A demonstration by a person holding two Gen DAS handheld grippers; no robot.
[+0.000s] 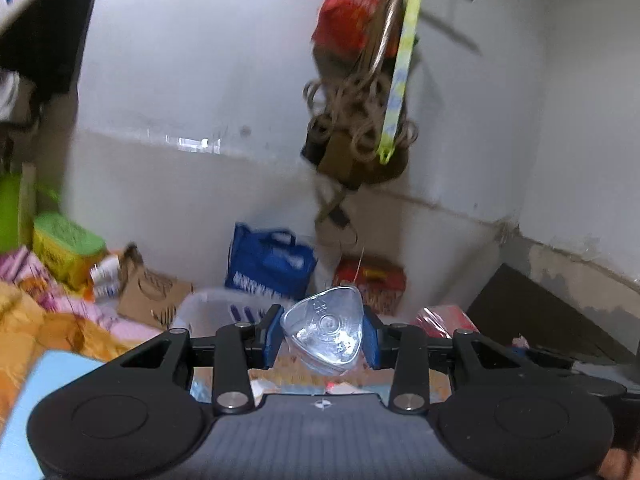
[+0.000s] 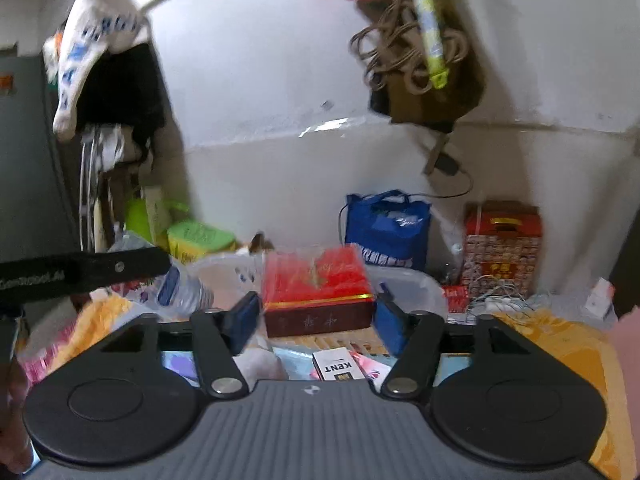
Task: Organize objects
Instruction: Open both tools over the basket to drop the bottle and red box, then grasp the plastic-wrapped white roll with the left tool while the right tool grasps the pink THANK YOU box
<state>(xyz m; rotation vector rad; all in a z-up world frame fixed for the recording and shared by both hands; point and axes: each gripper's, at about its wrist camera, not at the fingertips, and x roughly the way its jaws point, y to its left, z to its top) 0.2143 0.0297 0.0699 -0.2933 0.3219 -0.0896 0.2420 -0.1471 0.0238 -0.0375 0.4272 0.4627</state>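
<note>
Your left gripper (image 1: pixel 323 334) has its blue fingers (image 1: pixel 269 336) pinched on a clear plastic bottle (image 1: pixel 326 330); you see its rounded-triangle base end-on, filling the gap between the two pads, with both pads pressing its sides. In the right wrist view the same bottle (image 2: pixel 180 288), with its blue label, juts out from the black arm of your left gripper at the left edge of the picture.

Your right gripper (image 2: pixel 318 312) has its fingers (image 2: pixel 244 320) spread. A red rectangular box with a gold band and dark lower half (image 2: pixel 318 296) sits between them. A thin gap shows at the left pad, while the right pad stands clearly off the box, so nothing is being squeezed.

Below the right fingers lies a white KENT cigarette pack (image 2: pixel 336 366) on a cluttered surface covered with an orange patterned cloth (image 2: pixel 568 336). Beyond, a blue fabric bag (image 2: pixel 386 226) and a red patterned carton (image 2: pixel 502 248) stand against the white wall (image 2: pixel 260 80).
</note>
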